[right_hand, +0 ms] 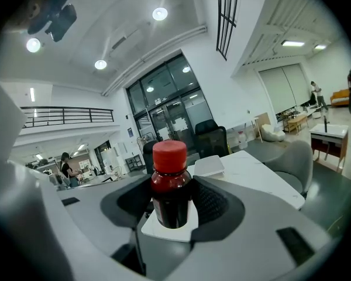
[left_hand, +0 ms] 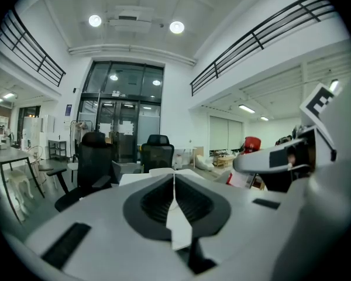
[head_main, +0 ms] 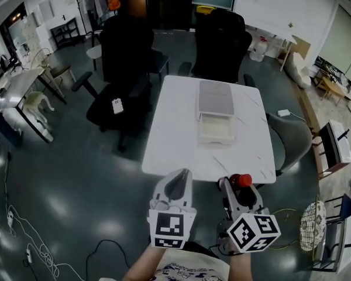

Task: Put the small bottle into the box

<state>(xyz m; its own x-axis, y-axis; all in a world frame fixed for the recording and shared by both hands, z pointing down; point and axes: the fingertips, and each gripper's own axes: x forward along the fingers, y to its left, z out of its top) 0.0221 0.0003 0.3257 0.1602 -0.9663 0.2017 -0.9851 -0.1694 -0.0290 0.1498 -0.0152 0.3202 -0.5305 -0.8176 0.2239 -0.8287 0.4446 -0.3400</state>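
Observation:
A small dark-red bottle point(right_hand: 171, 186) with a red cap point(head_main: 241, 180) stands upright between the jaws of my right gripper point(right_hand: 171, 206), which is shut on it. In the head view that gripper point(head_main: 237, 189) hovers just off the near edge of the white table point(head_main: 175, 139). My left gripper point(head_main: 178, 183) is beside it to the left, also short of the table, shut with nothing in it; its jaws meet in the left gripper view point(left_hand: 175, 201). The open white box point(head_main: 217, 127) lies mid-table, its grey lid point(head_main: 216, 97) flat behind it.
Two black office chairs point(head_main: 126, 51) stand at the table's far side and a grey chair point(head_main: 292, 139) at its right. A cable point(head_main: 23, 239) trails over the dark floor at the left. A wire basket point(head_main: 313, 224) sits at the lower right.

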